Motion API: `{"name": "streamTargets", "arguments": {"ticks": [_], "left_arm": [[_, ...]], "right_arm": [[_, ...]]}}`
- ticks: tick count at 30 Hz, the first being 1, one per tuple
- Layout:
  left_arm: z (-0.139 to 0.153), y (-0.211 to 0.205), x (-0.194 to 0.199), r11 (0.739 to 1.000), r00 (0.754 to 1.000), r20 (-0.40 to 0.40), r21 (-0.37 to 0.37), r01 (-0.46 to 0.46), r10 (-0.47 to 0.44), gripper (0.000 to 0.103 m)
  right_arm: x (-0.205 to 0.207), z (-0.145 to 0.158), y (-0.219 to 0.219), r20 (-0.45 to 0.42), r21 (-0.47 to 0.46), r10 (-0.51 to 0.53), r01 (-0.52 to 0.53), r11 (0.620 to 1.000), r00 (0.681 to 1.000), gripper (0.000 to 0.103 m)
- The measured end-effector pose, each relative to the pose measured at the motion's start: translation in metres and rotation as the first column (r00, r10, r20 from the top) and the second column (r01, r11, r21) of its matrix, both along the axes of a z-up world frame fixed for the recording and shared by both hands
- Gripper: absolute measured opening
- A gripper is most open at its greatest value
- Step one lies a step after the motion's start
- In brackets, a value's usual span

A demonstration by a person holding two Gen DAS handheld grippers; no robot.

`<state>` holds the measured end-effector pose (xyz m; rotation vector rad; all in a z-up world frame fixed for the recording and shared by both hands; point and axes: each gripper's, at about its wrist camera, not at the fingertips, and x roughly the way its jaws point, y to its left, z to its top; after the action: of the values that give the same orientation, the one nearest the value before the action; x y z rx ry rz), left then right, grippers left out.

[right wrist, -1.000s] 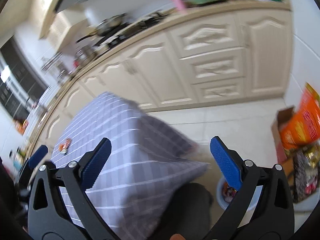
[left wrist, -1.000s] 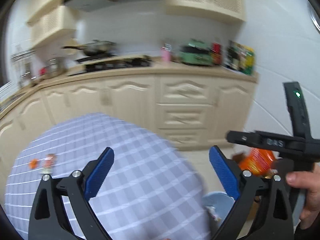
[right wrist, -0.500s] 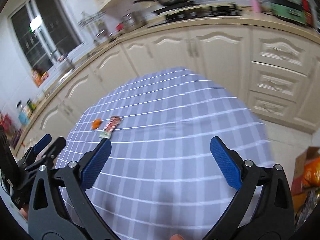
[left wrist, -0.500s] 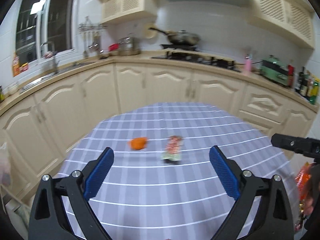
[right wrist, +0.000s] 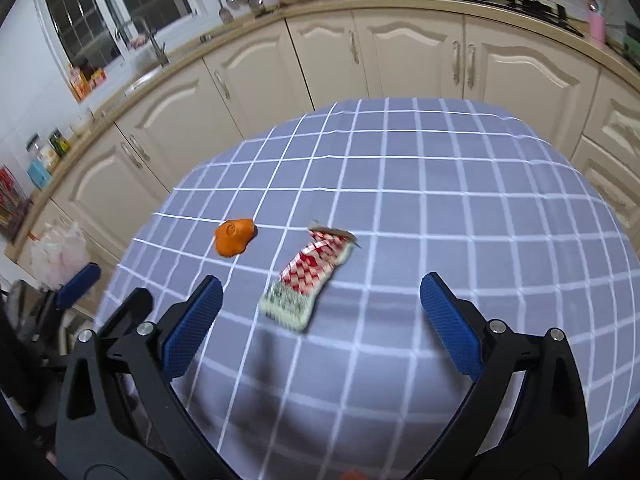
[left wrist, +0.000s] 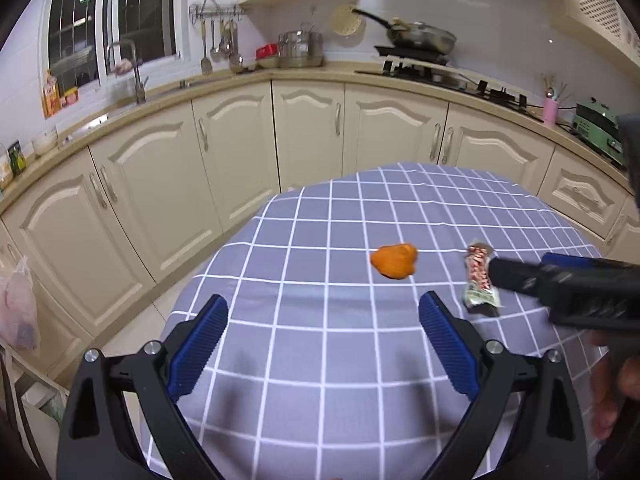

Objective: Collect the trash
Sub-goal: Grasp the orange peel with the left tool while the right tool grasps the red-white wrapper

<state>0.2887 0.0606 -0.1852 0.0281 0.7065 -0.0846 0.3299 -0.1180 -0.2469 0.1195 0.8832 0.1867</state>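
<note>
An orange peel [left wrist: 394, 260] and a red-and-white snack wrapper [left wrist: 479, 282] lie on the round table with a grey checked cloth [left wrist: 328, 352]. My left gripper [left wrist: 324, 344] is open and empty, above the cloth, short of the peel. My right gripper [right wrist: 320, 324] is open and empty, just short of the wrapper [right wrist: 310, 278], with the peel [right wrist: 234, 236] to its left. The right gripper's body crosses the right side of the left wrist view and hides part of the wrapper.
Cream kitchen cabinets [left wrist: 224, 160] and a countertop with a sink, pots and a stove curve around behind the table. A plastic bag [left wrist: 18, 312] hangs at the far left. The left gripper's blue fingers [right wrist: 78, 284] show at the left edge of the right wrist view.
Both grippers swung from facing the floor and cabinets to facing the table, then moved closer to the peel and wrapper. Both stayed open.
</note>
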Motion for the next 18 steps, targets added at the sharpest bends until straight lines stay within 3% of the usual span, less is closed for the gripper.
{"name": "streamTargets", "arguments": {"ticks": [2, 3, 4, 5, 8, 13, 16, 18], "left_arm": [[-0.002, -0.001, 0.007, 1.0, 1.0, -0.005, 0.008, 0.003, -0.003, 0.094], [-0.002, -0.004, 0.012, 1.0, 1.0, -0.003, 0.028, 0.01, -0.01, 0.094], [-0.003, -0.007, 0.016, 0.999, 1.0, -0.003, 0.045, 0.018, -0.018, 0.094], [-0.003, -0.012, 0.021, 0.998, 1.0, -0.007, 0.061, 0.027, -0.026, 0.094], [-0.008, -0.027, 0.039, 0.993, 0.998, -0.036, 0.1, 0.061, -0.058, 0.094], [-0.02, -0.054, 0.072, 0.979, 0.987, -0.112, 0.158, 0.131, -0.114, 0.094], [-0.031, -0.061, 0.09, 0.977, 0.977, -0.178, 0.158, 0.143, -0.115, 0.092], [-0.03, -0.058, 0.09, 0.98, 0.966, -0.192, 0.058, 0.189, -0.175, 0.062]], "right_arm": [[0.009, -0.011, 0.008, -0.026, -0.032, 0.019, -0.019, 0.999, 0.999, 0.062], [0.008, -0.011, 0.01, 0.003, -0.074, 0.025, -0.025, 0.997, 1.0, 0.056], [0.008, -0.011, 0.01, 0.007, -0.092, 0.031, -0.03, 0.995, 1.0, 0.035], [0.008, -0.011, 0.007, 0.008, -0.089, 0.034, -0.033, 0.995, 0.999, 0.027], [0.005, -0.012, -0.012, 0.024, -0.051, 0.04, -0.039, 0.998, 0.999, 0.02], [0.002, -0.015, -0.05, 0.028, 0.058, -0.014, 0.013, 0.998, 0.999, 0.019], [0.001, -0.014, -0.051, 0.034, 0.05, -0.022, 0.021, 0.999, 0.999, 0.019], [0.0, -0.013, -0.047, 0.034, 0.05, -0.003, 0.002, 0.999, 0.999, 0.019]]}}
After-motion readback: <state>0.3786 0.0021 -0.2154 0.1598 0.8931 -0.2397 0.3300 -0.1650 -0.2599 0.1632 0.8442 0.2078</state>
